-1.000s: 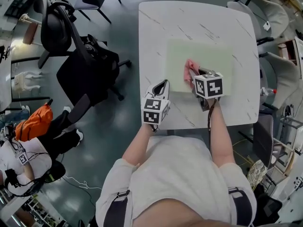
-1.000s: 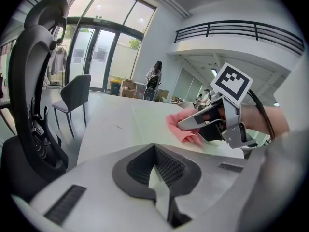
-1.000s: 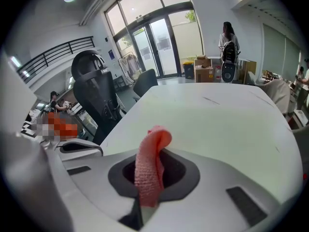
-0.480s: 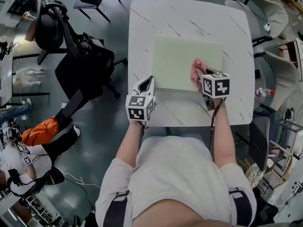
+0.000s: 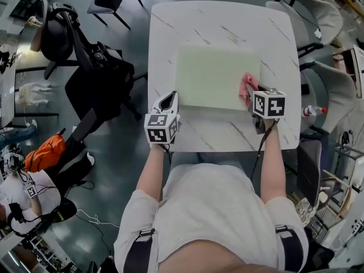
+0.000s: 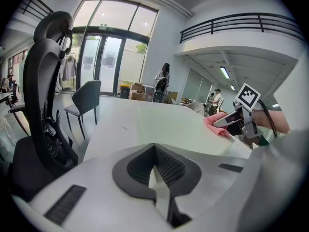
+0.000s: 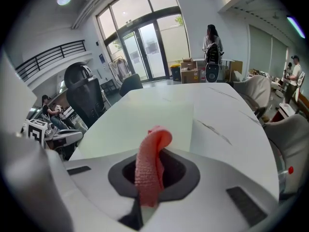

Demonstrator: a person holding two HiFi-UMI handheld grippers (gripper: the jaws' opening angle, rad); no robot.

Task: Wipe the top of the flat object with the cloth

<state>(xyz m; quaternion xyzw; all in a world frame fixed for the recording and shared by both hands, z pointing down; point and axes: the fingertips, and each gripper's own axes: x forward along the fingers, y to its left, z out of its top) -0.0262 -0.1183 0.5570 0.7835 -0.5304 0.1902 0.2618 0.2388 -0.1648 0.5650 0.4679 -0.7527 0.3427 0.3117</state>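
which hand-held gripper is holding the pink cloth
The right hand-held gripper: its jaws are shut on the pink cloth at the edge of the pale green flat mat. The left hand-held gripper is shut, empty.

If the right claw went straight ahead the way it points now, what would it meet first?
Only the pale green mat itself: the right claw, shut on the pink cloth, points along its right part. Beyond lies bare white table; nothing stands in that line, as far as this view shows.

In the head view, the right gripper point(image 5: 254, 91) hides the near end of the pink woven cloth point(image 5: 246, 84), which covers the near right corner of the pale green flat mat point(image 5: 210, 75). In the right gripper view, the cloth's lower end vanishes between the jaws.
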